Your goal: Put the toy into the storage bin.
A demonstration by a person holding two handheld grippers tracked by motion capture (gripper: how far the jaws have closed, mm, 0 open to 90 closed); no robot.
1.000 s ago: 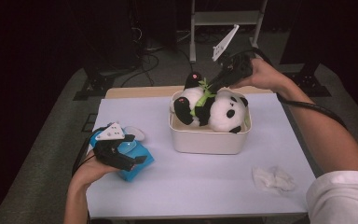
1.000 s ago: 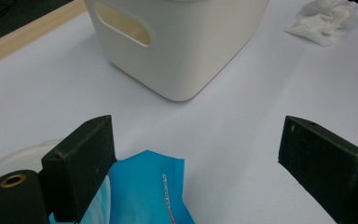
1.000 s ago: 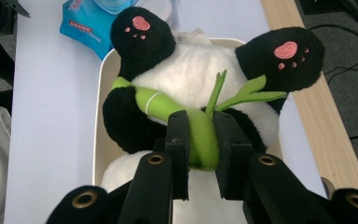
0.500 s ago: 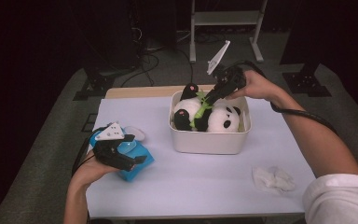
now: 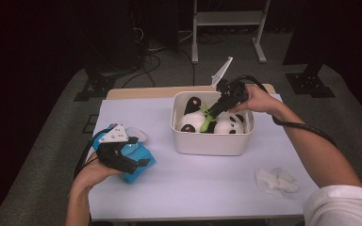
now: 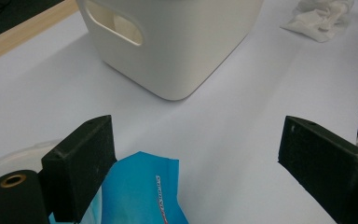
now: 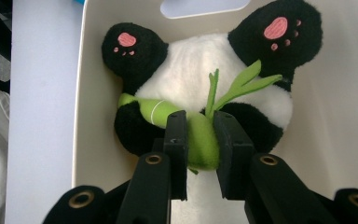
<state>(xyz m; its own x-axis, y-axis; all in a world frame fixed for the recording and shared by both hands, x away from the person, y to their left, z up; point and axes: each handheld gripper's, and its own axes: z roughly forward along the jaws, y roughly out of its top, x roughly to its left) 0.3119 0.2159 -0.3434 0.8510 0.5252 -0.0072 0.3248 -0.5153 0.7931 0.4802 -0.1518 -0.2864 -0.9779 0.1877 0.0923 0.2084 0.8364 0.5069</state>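
the right gripper had its jaws nearly closed, pinching only the panda's green bamboo stalk between them inside the white bin, so the soft felt could have slipped free or torn, while the left gripper kept its jaws wide open and empty.

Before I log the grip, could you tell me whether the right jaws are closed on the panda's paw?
No, they pinch the green bamboo stalk on its belly.

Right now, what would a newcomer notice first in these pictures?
A plush panda lies on its back in the cream bin mid-table, with the right gripper clamped on its green bamboo stalk. Near the table's left edge, the left gripper hangs open over a blue packet.
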